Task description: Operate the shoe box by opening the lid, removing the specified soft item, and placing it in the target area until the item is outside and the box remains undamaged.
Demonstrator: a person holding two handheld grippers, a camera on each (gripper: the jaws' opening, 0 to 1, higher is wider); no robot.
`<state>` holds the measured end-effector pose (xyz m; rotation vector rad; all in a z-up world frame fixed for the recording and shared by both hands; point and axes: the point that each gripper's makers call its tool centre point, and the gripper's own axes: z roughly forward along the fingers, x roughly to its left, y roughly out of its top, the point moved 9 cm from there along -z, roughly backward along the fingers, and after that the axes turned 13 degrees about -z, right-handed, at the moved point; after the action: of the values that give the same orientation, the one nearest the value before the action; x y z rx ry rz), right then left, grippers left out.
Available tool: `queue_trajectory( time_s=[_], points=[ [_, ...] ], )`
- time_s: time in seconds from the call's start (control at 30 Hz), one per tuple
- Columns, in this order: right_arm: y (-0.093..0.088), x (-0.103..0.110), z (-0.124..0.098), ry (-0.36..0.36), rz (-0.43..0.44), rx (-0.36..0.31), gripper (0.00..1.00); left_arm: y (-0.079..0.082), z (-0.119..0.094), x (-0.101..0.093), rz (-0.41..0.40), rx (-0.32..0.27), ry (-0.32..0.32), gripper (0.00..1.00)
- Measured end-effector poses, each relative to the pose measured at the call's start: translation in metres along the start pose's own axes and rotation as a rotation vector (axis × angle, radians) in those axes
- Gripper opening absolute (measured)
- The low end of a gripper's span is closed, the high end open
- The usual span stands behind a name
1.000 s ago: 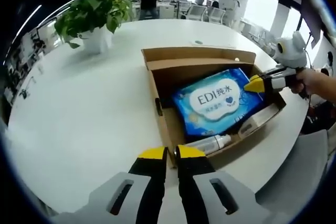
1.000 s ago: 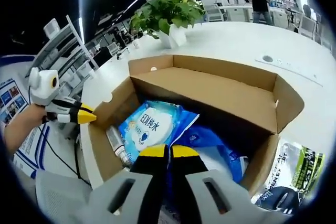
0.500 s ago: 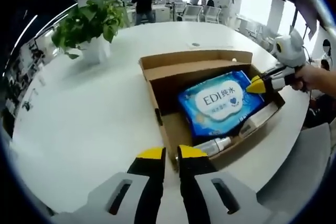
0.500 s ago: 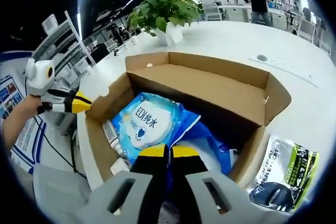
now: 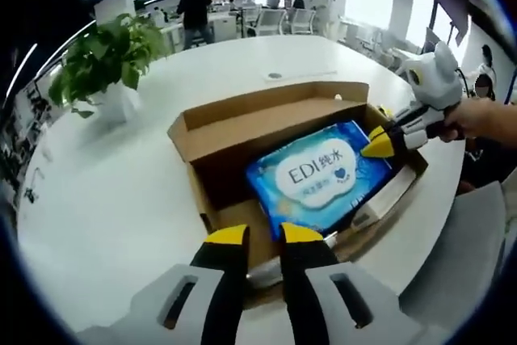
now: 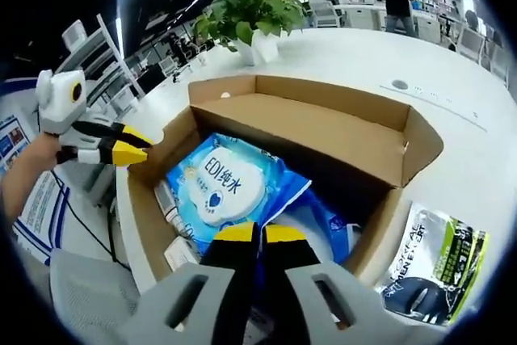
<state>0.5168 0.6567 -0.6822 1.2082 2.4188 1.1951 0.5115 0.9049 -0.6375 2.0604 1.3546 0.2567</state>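
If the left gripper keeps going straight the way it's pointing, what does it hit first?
Probably the near wall of the open cardboard box, just beyond the left gripper; past that lies the blue wipes pack. Depth is hard to judge.

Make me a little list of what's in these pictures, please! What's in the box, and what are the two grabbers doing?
box: open cardboard shoe box on a white table
inside: blue wipes pack printed EDI, small bottle beside it
right gripper: shut on the wipes pack's edge
left gripper: slightly open, holding nothing, at the box's near wall
outside box: green-and-black packet on the table
also: potted plant
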Motion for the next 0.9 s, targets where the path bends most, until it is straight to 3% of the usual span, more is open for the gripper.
queue_trajectory(
  time_s=[0.47, 0.9],
  points=[
    [-0.001, -0.001, 0.000, 0.002, -0.007, -0.006, 0.00, 0.001, 0.036, -0.003, 0.008, 0.136, -0.049, 0.19],
    [-0.001, 0.000, 0.001, 0.010, -0.012, -0.017, 0.00, -0.001, 0.057, -0.002, -0.041, 0.218, -0.069, 0.13]
  ],
)
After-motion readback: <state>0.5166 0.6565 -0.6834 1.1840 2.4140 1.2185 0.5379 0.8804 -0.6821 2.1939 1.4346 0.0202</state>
